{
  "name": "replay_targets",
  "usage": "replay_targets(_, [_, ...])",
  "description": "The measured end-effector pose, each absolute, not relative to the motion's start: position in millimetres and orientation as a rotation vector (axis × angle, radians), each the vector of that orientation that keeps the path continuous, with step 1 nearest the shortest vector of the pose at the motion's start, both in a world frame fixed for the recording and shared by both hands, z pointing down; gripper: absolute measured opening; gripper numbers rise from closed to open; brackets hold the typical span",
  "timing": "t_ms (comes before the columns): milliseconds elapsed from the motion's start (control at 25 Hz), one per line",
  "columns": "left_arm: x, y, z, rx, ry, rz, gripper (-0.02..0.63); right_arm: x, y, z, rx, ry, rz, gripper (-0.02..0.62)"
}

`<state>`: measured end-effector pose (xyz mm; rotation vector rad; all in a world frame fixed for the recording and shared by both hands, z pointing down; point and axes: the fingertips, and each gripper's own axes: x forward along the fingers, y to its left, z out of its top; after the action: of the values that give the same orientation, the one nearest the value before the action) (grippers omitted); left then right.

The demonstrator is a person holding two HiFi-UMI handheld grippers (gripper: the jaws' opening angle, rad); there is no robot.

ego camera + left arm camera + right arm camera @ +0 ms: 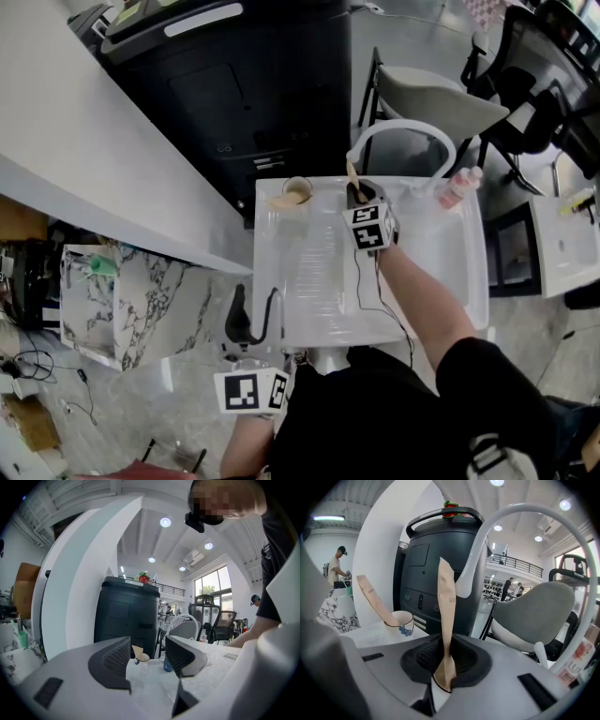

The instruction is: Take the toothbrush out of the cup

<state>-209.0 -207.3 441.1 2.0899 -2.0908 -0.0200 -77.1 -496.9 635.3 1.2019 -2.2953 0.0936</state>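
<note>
A brown paper-wrapped toothbrush [446, 616] stands upright between the jaws of my right gripper [446, 660], which is shut on its lower part. Just below the jaws shows the rim of the white cup [436, 692] it stands in. In the head view the right gripper [359, 197] is at the far side of the white table [441, 272], with the toothbrush [352, 172] sticking out past it. A second white cup [296, 190] to its left holds another wrapped toothbrush [372, 599]. My left gripper [256, 298] hangs open and empty at the table's near left edge.
A black bin [253, 84] stands behind the table. A white curved chair back [403, 131] rises at the far edge, with a pink bottle [459, 187] at the far right corner. A marble-topped stand [103, 300] is on the floor to the left.
</note>
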Motion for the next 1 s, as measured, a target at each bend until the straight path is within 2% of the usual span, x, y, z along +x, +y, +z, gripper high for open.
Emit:
replay_targets(600, [-209,-195,432,2.109,-2.084,-0.054,0.221,-82,-485,596,1.237,-2.364,0.023,0.034])
replay_targets(1000, [-206,-183,423,2.149,-2.07,-0.075,0.221,-82,-462,539,1.288,-2.462,-0.029,0.034])
